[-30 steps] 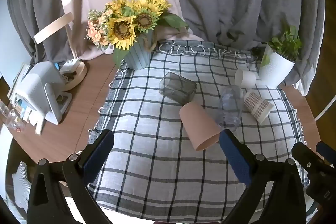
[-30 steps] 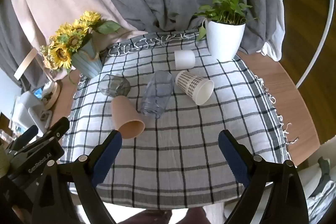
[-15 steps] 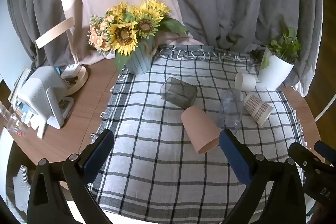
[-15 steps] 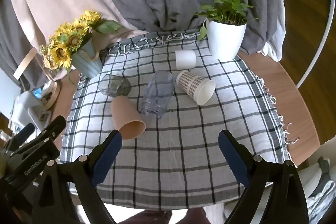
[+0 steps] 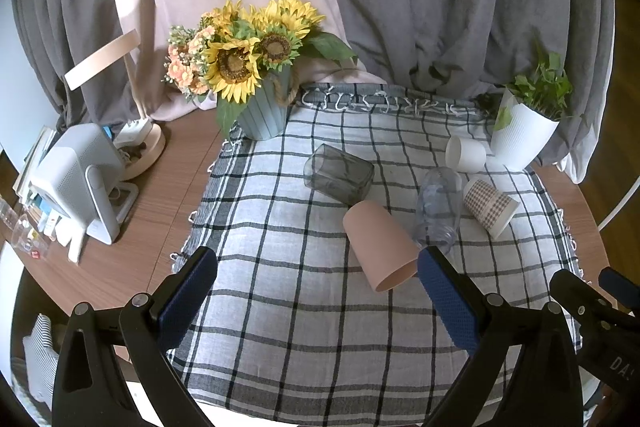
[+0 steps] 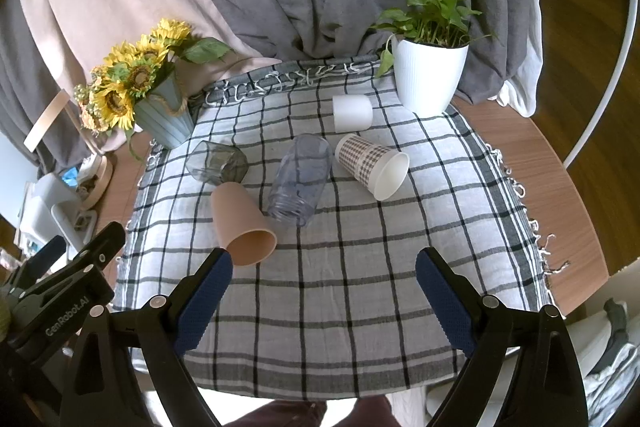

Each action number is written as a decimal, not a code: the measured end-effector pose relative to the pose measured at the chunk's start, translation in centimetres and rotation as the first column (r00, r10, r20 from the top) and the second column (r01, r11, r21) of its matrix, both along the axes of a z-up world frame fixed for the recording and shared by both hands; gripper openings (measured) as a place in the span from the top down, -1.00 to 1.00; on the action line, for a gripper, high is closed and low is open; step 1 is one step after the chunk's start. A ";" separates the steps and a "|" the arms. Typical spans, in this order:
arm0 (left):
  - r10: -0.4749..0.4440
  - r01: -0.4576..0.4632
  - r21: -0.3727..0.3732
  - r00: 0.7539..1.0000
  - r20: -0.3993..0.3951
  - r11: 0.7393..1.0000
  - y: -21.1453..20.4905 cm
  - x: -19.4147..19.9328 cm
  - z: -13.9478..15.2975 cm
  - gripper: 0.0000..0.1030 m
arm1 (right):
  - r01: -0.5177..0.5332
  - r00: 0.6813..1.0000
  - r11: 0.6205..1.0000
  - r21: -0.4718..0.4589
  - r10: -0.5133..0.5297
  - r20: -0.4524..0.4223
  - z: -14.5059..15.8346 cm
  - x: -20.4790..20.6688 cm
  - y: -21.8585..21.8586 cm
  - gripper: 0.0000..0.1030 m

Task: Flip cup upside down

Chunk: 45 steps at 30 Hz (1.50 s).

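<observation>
Several cups lie on their sides on a checked cloth (image 5: 304, 307): a pink cup (image 5: 380, 245) (image 6: 240, 221), a dark glass tumbler (image 5: 338, 173) (image 6: 218, 163), a clear plastic cup (image 5: 438, 205) (image 6: 300, 179), a patterned paper cup (image 5: 490, 203) (image 6: 372, 165) and a white cup (image 5: 466, 154) (image 6: 352, 112). My left gripper (image 5: 318, 287) is open and empty, held above the near part of the cloth, the pink cup just ahead by its right finger. My right gripper (image 6: 324, 285) is open and empty, near the front edge.
A blue vase of sunflowers (image 5: 256, 75) (image 6: 160, 103) stands at the back left. A white pot with a green plant (image 5: 524, 131) (image 6: 430, 67) stands at the back right. A white device (image 5: 78, 179) sits on the wooden table at the left. Curtains hang behind.
Both grippers have drawn back and risen slightly, so the cups sit a little farther off. No cup has moved. Both grippers stay open.
</observation>
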<state>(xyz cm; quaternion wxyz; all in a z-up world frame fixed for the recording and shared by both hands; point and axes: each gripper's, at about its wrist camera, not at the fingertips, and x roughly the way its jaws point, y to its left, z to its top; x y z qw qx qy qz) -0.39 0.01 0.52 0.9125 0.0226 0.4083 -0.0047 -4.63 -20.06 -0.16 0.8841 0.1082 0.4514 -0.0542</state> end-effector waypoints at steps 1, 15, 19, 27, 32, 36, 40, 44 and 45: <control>-0.001 0.001 0.000 1.000 -0.001 1.000 0.0 0.0 0.0 -0.99 | 0.000 1.000 1.000 0.000 0.000 0.000 0.0 0.0 0.0 -0.81; -0.003 0.003 -0.003 1.000 -0.007 1.000 0.1 0.0 -0.1 -0.99 | 0.000 1.000 1.000 0.000 0.000 -0.003 -0.1 0.2 -0.1 -0.81; -0.002 0.002 -0.002 1.000 -0.009 1.000 0.1 0.0 -0.1 -0.99 | 0.000 1.000 1.000 0.000 0.000 -0.004 -0.2 0.3 -0.1 -0.81; -0.003 0.003 -0.003 1.000 -0.014 1.000 0.1 -0.1 -0.2 -0.99 | 0.002 1.000 1.000 -0.001 -0.002 -0.004 -0.2 0.3 -0.1 -0.81; -0.002 0.002 0.000 1.000 -0.014 1.000 0.1 0.0 -0.9 -0.99 | 0.001 1.000 1.000 0.000 -0.001 -0.006 -0.2 0.3 0.0 -0.81; -0.003 0.003 0.001 1.000 -0.015 1.000 0.1 0.1 -1.1 -0.99 | 0.001 1.000 1.000 0.001 -0.001 -0.006 -0.2 0.3 0.0 -0.81; -0.004 0.004 0.001 1.000 -0.015 1.000 0.1 0.1 -1.0 -0.99 | 0.000 1.000 1.000 0.000 0.000 -0.005 -0.1 0.3 -0.1 -0.81; -0.004 0.004 0.003 1.000 -0.016 1.000 0.1 0.2 -1.0 -0.99 | 0.000 1.000 1.000 0.000 0.000 -0.004 -0.2 0.3 -0.1 -0.81; -0.004 0.004 0.002 1.000 -0.017 1.000 0.2 0.2 -1.0 -0.99 | 0.000 1.000 1.000 0.000 0.000 -0.005 -0.1 0.4 -0.1 -0.81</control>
